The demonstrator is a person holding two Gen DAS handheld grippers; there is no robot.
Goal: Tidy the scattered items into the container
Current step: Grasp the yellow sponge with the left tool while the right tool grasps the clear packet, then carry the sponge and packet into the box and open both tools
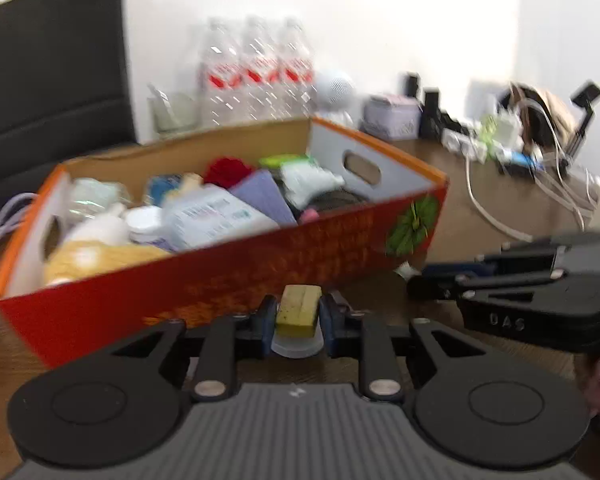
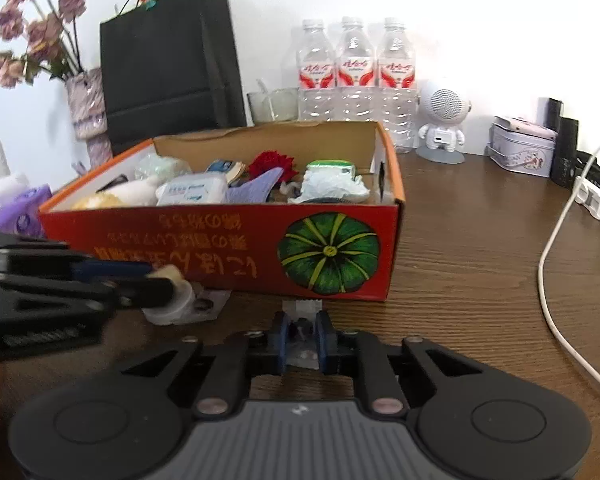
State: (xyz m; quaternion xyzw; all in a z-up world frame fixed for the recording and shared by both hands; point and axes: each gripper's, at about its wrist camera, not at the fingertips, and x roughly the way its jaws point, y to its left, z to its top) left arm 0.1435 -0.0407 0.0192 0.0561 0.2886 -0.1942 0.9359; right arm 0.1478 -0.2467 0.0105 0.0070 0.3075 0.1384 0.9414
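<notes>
A: Both sets of jaws are closed on something. The left gripper (image 1: 299,316) pinches a small yellow block with a white cap (image 1: 299,311); the right gripper (image 2: 303,336) clamps a small clear packet (image 2: 302,322) with a ridged white top edge. Both items sit low over the worktop (image 2: 460,248), just in front of the box.

B: And going by size?

A: Biggest is the one orange cardboard box (image 2: 228,248), with a green pumpkin printed on its front, already full: a white wipes pack (image 2: 192,192), a red flower (image 2: 271,162), a purple cloth (image 2: 256,188) and crumpled white paper (image 2: 332,188).

B: What differs between the views?

A: Only the right wrist view shows the vase of dried flowers (image 2: 86,104) and the whole black paper bag (image 2: 168,60). Only the left one shows the tangle of cables and chargers (image 1: 532,148) at the far right.

B: Counts?

A: Three water bottles (image 2: 354,76), one white robot-shaped speaker (image 2: 442,120), one tin (image 2: 522,150).
</notes>
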